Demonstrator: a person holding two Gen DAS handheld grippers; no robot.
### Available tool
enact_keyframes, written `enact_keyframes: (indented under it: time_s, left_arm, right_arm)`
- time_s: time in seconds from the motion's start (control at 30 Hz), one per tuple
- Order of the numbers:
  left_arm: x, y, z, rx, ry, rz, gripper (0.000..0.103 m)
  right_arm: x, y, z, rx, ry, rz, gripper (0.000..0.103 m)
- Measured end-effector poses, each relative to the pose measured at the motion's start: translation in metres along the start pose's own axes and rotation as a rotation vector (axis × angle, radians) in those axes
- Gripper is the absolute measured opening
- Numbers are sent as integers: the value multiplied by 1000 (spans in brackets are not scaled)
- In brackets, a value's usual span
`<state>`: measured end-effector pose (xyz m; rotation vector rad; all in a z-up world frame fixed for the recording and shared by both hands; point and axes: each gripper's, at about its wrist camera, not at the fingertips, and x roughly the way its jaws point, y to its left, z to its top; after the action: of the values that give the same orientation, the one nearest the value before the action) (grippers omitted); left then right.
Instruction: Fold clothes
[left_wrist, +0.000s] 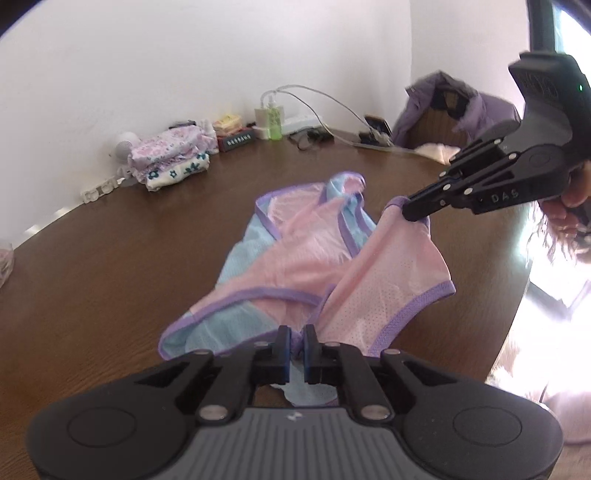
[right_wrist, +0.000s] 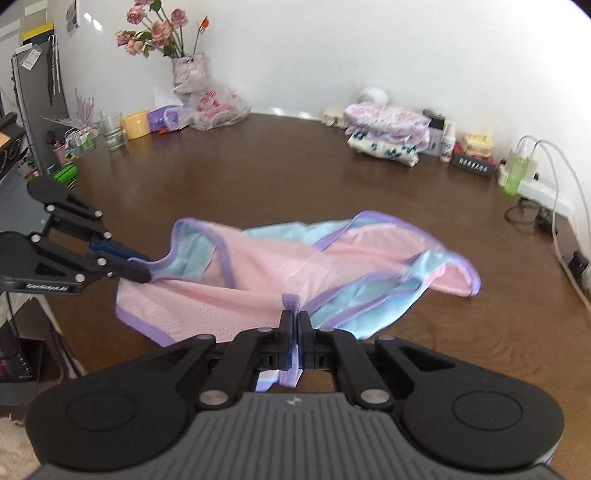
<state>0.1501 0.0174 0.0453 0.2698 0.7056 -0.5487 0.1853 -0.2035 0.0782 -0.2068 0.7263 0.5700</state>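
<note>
I have the left tongs (left_wrist: 295, 345) pinched on the purple-trimmed edge of the pink and blue garment (left_wrist: 295, 258), at its near end as my left wrist camera sees it. The blue pads are not fully pressed together; fabric fills the narrow gap, so I judge the grip real but shallow. The garment itself lies crumpled across the middle of the brown worktop (left_wrist: 110, 258), partly lifted at the two held points and sagging between them.

Moving right, the cloth bunches in overlapping folds, blue panels showing through the arm openings. Before any fold I would want this spread flat, so I think the step in hand is to draw the two held points apart and pull the fabric taut just above the surface.

On the right, the right tongs (left_wrist: 408, 210) are clamped tight on a purple strap loop; in the right wrist view a tuft of that trim pokes up between the closed fingers (right_wrist: 284, 325). That hold looks firm.

My advice to myself: keep both ends at one height, separate them slowly, and watch the left grip, since thin mesh could slip out. Lay it down well short of the folded stack (left_wrist: 170, 162) near the wall.
</note>
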Motion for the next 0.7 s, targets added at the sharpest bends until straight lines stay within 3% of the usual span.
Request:
enact_keyframes:
  time_s: [0.17,0.3,0.4,0.47,0.5,0.53,0.57,0.6,0.7]
  left_arm:
    - [35,27,39,-145,-29,63,6]
    - [75,49,53,-210,15,101,6]
    - [96,63,50,-256,46,92,6]
    - [97,70,46,-286,50,80,14]
    - [93,73,43,-302,47,73,27]
    - [90,76,41,-317,44,65,46]
    - [87,80,39,-333,41,58,53]
    - [83,83,36,-348,39,51,58]
    - [60,86,30,-346,-3,51,62]
  right_arm:
    - [51,-30,56,-43,-9,-93,2]
    - [111,-46,75,-40,58,-126,2]
    - [144,-55,71,-16,103,-120,2]
    - [155,-60,64,17,121,-103,2]
    - [159,-63,60,40,129,-93,7]
    - [155,-67,57,77,122,-88,19]
    - [152,-71,55,116,115,-84,28]
    - [141,-72,53,129,86,-90,43]
    - [105,-66,45,121,15,-137,43]
